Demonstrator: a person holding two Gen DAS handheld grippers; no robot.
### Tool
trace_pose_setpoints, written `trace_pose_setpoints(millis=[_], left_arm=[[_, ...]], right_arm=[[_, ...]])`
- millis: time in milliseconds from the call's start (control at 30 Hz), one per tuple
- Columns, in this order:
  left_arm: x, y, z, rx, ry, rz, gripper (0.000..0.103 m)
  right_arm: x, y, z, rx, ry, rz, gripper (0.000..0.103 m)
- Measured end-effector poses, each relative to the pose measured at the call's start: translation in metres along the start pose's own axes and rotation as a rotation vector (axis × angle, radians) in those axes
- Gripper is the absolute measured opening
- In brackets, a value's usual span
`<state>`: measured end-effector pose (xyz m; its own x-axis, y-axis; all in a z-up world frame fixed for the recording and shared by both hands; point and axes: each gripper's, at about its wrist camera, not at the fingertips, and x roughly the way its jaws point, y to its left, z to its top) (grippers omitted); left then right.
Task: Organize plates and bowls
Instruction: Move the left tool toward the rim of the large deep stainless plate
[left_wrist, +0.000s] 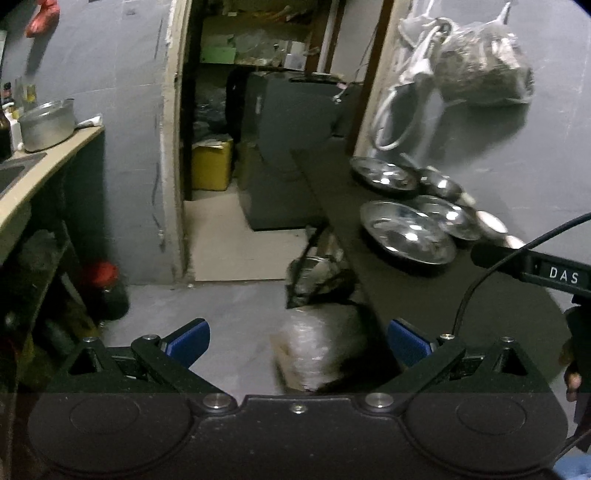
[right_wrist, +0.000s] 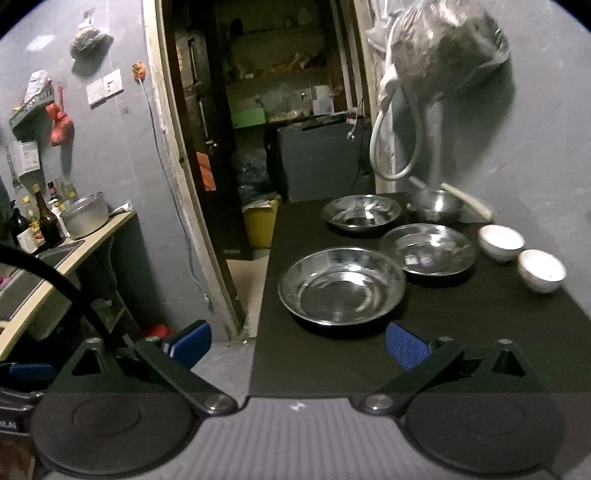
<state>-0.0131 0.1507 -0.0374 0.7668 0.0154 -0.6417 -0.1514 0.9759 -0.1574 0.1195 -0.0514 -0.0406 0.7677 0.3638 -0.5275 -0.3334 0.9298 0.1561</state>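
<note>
Right wrist view: we see our right tongs (right_wrist: 297, 349) spread wide with nothing between the blue pads (right_wrist: 406, 349), held just above the near edge of the black surface (right_wrist: 461, 332). Straight ahead on it lies the nearest steel plate (right_wrist: 341, 288), shallow and empty. Behind it to the right sits a second steel plate (right_wrist: 428, 249), and further back a third steel plate (right_wrist: 361, 213), each apart from the others. A small steel bowl (right_wrist: 434, 203) stands at the far end near the wall, with a pale handle-like piece (right_wrist: 469, 202) leaning beside it. Along the right side of the surface two white bowls stand upright, the farther white bowl (right_wrist: 501, 242) and the nearer white bowl (right_wrist: 541, 269), close together; we cannot tell whether they touch. A bulky bag (right_wrist: 443, 48) hangs on the wall above.

From the left wrist view, our left tongs (left_wrist: 298, 343) are likewise wide open and empty, hanging over the floor (left_wrist: 229, 314) left of the surface, well short of the plates. The right device's black body crosses the right edge there. Across the room an aluminium pot (right_wrist: 85, 218) and bottles (right_wrist: 46, 218) stand on a beige counter
</note>
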Motion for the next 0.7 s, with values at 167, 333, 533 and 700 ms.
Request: trace_pose_setpoints(millis=[167, 333, 533, 700], left_arm=[[0.039, 0.035, 0.039, 0.056, 0.038, 0.042, 0.102], [0.094, 0.061, 0.099, 0.101, 0.068, -0.021, 0.102], [0.152, 0.066, 0.159, 0.173, 0.105, -0.096, 0.102], [0.190, 0.060, 0.191, 0.161, 0.122, -0.148, 0.102]], right_arm=[[0.050, 0.013, 0.012, 0.045, 0.008, -0.040, 0.103], [0.096, 0.015, 0.023, 0.128, 0.014, -0.129, 0.103], [0.139, 0.019, 0.042, 0.184, 0.025, -0.219, 0.103], [0.150, 0.024, 0.075, 0.174, 0.005, -0.235, 0.103]])
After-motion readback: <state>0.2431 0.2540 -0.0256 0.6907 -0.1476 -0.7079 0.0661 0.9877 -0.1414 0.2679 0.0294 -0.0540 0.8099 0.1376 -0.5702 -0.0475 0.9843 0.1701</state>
